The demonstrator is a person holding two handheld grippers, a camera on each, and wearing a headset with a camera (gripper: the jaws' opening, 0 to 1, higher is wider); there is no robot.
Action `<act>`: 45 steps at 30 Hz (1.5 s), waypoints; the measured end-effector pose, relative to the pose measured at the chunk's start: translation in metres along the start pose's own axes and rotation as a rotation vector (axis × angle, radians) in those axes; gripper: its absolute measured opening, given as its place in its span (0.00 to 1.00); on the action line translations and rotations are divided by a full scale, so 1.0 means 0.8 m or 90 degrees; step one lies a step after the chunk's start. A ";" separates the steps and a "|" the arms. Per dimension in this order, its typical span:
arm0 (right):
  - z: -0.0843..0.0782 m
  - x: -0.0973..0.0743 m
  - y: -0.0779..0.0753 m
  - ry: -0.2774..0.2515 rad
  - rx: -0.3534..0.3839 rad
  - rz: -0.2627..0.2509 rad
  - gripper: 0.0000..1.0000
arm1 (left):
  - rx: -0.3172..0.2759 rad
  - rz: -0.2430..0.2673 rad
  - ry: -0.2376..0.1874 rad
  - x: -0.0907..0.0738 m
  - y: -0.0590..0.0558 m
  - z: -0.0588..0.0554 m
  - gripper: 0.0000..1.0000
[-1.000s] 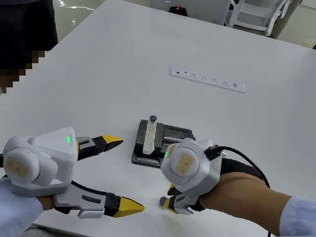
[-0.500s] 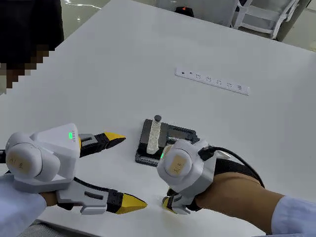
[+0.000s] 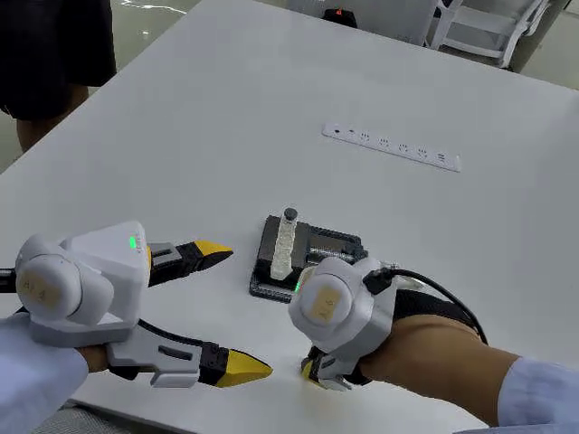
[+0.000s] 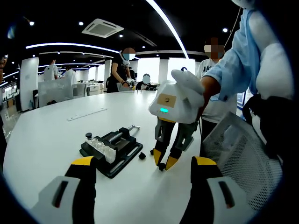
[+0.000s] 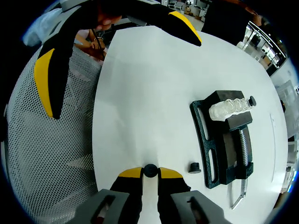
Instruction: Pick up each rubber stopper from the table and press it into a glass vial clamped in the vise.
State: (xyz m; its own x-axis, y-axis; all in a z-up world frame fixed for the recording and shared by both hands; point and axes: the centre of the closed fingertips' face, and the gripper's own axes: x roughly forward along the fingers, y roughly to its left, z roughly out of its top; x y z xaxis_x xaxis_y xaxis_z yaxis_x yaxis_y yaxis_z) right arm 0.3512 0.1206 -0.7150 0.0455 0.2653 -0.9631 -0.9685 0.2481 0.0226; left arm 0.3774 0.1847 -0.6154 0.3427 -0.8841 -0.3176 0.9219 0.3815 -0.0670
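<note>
Gripping the held stopper [image 5: 150, 170], a small black rubber plug, the right gripper [image 3: 317, 369] points steeply down at the white table [image 3: 226, 108] near its front edge. Its jaws are clenched on the plug, which shows round and end-on between the yellow tips in the right gripper view. The loose stopper [image 5: 195, 167] lies on the table just beside it, between the held stopper and the vise [image 5: 224, 140].

The vise is black. In the head view its screw runs out to the right. The glass vials [image 3: 284, 246] stand upright in a row clamped between the vise's jaws. The long axis of the row runs from near to far, crosswise to the screw. The fitted stopper [image 3: 290, 214] sits dark in the mouth of the farthest vial.

The left gripper [image 3: 249, 307] is held left of the vise, its jaws released and spread wide, grasping nothing. Its tips point to the right.

Each gripper housing carries a tan label, its print too small to read, and a lit green lamp. The power strip [image 3: 391, 146] lies well beyond the vise with its long axis left to right. Its markings are unreadable.
</note>
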 end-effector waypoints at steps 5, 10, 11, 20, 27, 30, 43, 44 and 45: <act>0.000 -0.013 -0.005 -0.013 0.016 0.002 0.08 | 0.001 -0.017 0.010 0.006 -0.001 -0.003 0.78; 0.001 -0.036 -0.011 -0.019 0.031 0.001 0.08 | 0.006 -0.041 0.020 0.015 -0.004 -0.004 0.75; 0.001 -0.043 -0.013 -0.021 0.031 -0.002 0.08 | 0.012 -0.048 0.022 0.017 -0.005 -0.003 0.74; 0.015 -0.098 -0.024 -0.047 0.025 0.000 0.08 | 0.031 -0.088 0.029 0.035 -0.015 0.003 0.62; 0.024 -0.129 -0.025 -0.042 0.011 0.008 0.08 | 0.046 -0.105 0.022 0.046 -0.021 0.011 0.50; 0.030 -0.137 -0.022 -0.042 -0.003 0.009 0.08 | 0.052 -0.108 0.018 0.051 -0.023 0.014 0.48; 0.053 -0.151 -0.005 -0.059 -0.033 0.041 0.08 | 0.083 -0.135 -0.010 0.056 -0.042 0.031 0.28; 0.053 -0.151 -0.005 -0.059 -0.034 0.042 0.08 | 0.084 -0.138 -0.015 0.056 -0.044 0.034 0.28; 0.054 -0.151 -0.005 -0.059 -0.034 0.044 0.08 | 0.087 -0.138 -0.018 0.056 -0.044 0.036 0.26</act>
State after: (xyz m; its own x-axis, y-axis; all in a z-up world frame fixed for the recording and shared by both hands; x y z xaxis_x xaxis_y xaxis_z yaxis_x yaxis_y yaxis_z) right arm 0.3599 0.1278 -0.5873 -0.0014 0.3657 -0.9307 -0.9815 0.1777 0.0712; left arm 0.3652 0.1236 -0.6002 0.1375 -0.9493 -0.2829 0.9896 0.1439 -0.0020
